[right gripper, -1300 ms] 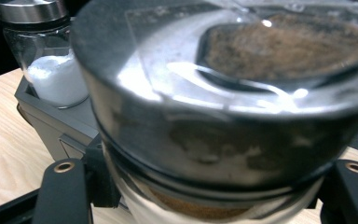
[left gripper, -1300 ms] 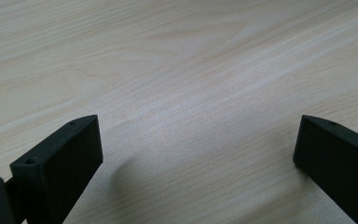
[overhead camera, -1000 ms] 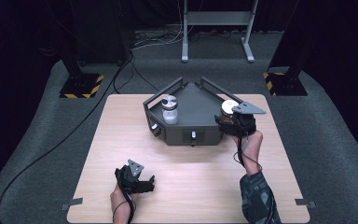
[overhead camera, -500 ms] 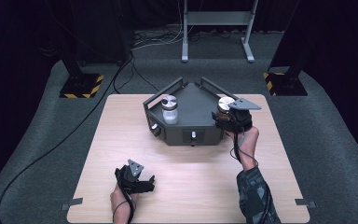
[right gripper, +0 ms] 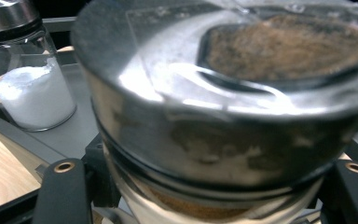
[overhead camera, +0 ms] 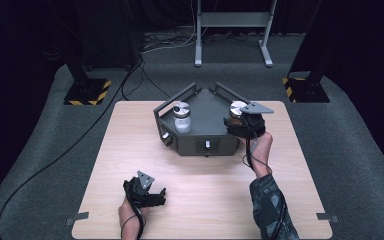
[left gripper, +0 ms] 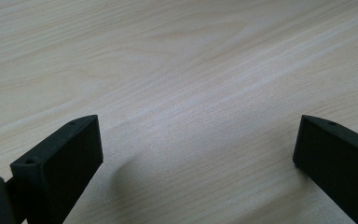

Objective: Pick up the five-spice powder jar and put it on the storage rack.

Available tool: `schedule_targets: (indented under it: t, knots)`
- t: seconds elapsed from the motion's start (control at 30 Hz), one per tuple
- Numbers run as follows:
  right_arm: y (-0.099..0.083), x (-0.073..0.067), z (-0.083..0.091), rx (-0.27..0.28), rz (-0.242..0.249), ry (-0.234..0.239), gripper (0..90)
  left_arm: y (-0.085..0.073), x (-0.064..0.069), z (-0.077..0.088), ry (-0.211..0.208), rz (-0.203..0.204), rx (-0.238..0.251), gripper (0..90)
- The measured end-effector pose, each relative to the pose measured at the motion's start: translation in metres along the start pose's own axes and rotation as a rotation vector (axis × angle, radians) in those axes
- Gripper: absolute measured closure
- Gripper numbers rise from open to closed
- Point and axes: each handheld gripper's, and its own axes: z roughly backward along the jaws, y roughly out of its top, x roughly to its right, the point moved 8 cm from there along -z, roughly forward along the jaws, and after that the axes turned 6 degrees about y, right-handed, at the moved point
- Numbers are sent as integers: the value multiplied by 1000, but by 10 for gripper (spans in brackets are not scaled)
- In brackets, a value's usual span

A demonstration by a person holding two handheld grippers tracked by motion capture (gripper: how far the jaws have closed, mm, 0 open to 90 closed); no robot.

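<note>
The brown jar (right gripper: 223,116) sits over the right side of the grey tray (overhead camera: 205,107). It's glass, so hard, slippery and breakable. My right gripper (overhead camera: 241,125) squeezes it below the lid. My left gripper (overhead camera: 147,192) waits open on the table (overhead camera: 130,130).

My jar of brown powder (right gripper: 223,116)

Glass, shiny metal lid, upright over the grey tray's (overhead camera: 205,105) right side, clamped between my jaws.
</note>
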Motion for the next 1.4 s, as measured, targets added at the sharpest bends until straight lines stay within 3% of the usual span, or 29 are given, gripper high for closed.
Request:
schedule_targets:
  t: [1.4]
  knots:
    - [1, 5, -31, -38, -42, 0, 297, 0, 0, 0, -1, -3, 2, 10]
